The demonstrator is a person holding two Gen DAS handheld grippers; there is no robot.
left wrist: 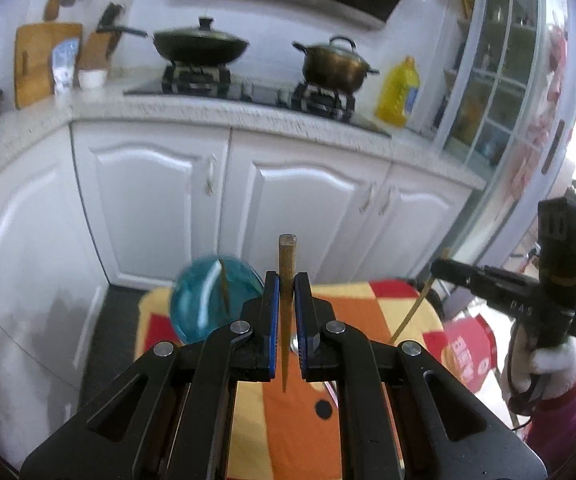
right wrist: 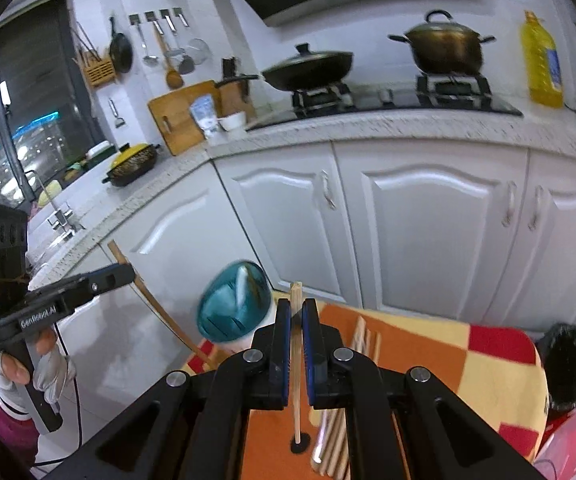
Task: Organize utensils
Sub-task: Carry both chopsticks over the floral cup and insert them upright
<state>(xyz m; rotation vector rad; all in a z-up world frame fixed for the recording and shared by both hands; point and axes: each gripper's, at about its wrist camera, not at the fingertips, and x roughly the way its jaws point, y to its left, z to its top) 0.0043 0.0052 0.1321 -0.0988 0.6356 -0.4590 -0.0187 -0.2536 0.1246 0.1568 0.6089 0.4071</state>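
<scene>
My left gripper (left wrist: pixel 287 280) is shut on a dark brown chopstick (left wrist: pixel 287 264), held upright above the table with the checked orange, yellow and red cloth (left wrist: pixel 364 312). My right gripper (right wrist: pixel 296 306) is shut on a pale wooden chopstick (right wrist: pixel 297 380), also upright, its tip near a black dot on the cloth. A teal utensil holder (left wrist: pixel 212 296) with a chopstick in it stands at the table's far left; it also shows in the right wrist view (right wrist: pixel 234 306). Several loose chopsticks (right wrist: pixel 362 340) lie on the cloth beneath my right gripper. Each gripper shows in the other's view, the right gripper (left wrist: pixel 440 266) and the left gripper (right wrist: pixel 128 270).
White kitchen cabinets (left wrist: pixel 300 200) and a speckled counter run behind the table. A wok (left wrist: pixel 200 44) and a pot (left wrist: pixel 334 64) sit on the stove beside a yellow oil bottle (left wrist: pixel 398 94). A person's dark-haired head (right wrist: pixel 568 364) is at the table's right edge.
</scene>
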